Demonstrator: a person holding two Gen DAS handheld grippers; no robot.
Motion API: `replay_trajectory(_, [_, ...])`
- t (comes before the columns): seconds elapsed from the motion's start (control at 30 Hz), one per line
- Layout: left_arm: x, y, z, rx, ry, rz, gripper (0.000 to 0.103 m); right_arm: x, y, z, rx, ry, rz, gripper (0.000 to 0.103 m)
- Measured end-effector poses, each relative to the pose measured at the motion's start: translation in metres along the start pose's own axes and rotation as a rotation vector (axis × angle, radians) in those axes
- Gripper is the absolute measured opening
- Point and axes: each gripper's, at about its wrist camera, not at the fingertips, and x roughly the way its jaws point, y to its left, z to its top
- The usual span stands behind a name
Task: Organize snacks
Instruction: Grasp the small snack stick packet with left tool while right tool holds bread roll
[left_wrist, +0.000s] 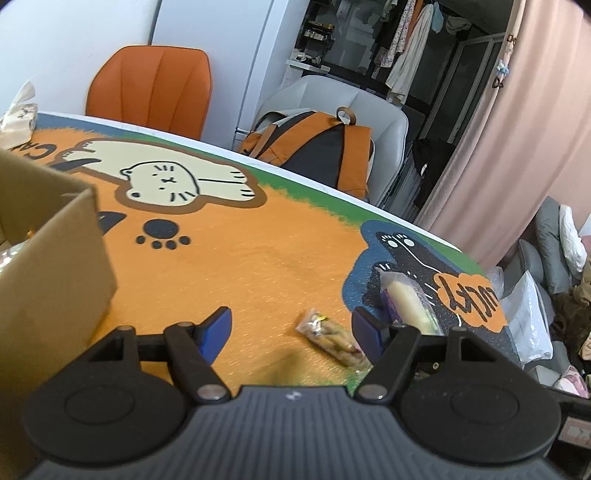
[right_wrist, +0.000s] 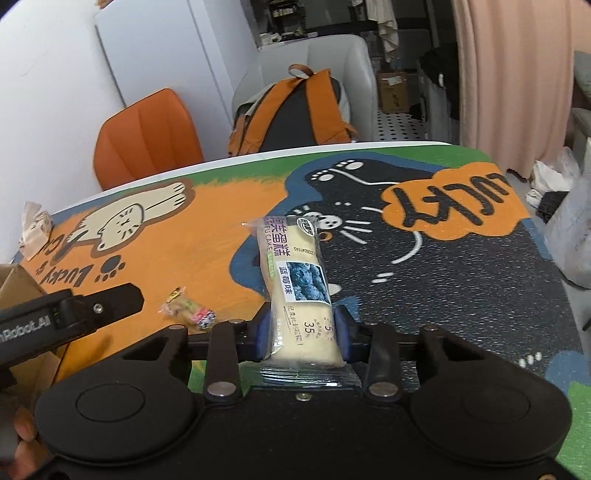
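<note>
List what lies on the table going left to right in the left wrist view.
Cardboard box → white cat print → small snack packet → long cake packet → orange speech bubble print.

A long clear-wrapped pale blueberry cake bar (right_wrist: 300, 291) lies lengthwise on the bench; a small crinkled clear-wrapped biscuit packet (right_wrist: 189, 309) lies well apart to its left.
</note>
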Motion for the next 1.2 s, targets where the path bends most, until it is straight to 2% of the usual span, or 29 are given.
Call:
replay_trajectory(0.43, [0.036,-0.029,-0.007,0.055,0.028,0.055,0.073,0.001,-0.017,0.004,0.058,-0.009,-0.047,0.037])
replay_trajectory(0.67, [0.04,-0.032,-0.016,0.082,0.037,0.067,0.072,0.002,-0.014,0.003,0.042,-0.012,-0.058,0.039])
replay_trajectory(0.77, [0.037,-0.032,-0.02,0.125,0.038,0.075,0.071,0.002,-0.014,0.003,0.04,-0.013,-0.058,0.039])
replay_trajectory(0.83, [0.035,-0.032,-0.022,0.14,0.036,0.077,0.067,0.001,-0.013,0.003,0.034,-0.016,-0.057,0.04])
replay_trajectory(0.93, [0.033,-0.03,-0.024,0.159,0.024,0.096,0.048,0.0,-0.011,0.004,0.024,-0.026,-0.059,0.041])
replay_trajectory(1.0, [0.031,-0.026,-0.023,0.161,0.022,0.091,0.024,0.0,-0.01,0.004,0.013,-0.034,-0.058,0.048])
replay_trajectory(1.03, [0.03,-0.024,-0.023,0.159,0.026,0.084,0.018,0.001,-0.009,0.004,0.009,-0.037,-0.059,0.053])
replay_trajectory(1.13, [0.027,-0.017,-0.021,0.135,0.037,0.042,0.017,0.001,-0.007,0.003,-0.009,-0.057,-0.075,0.065])
replay_trajectory(1.2, [0.023,-0.011,-0.022,0.113,0.041,0.014,0.017,0.001,-0.006,0.003,-0.021,-0.073,-0.081,0.068])
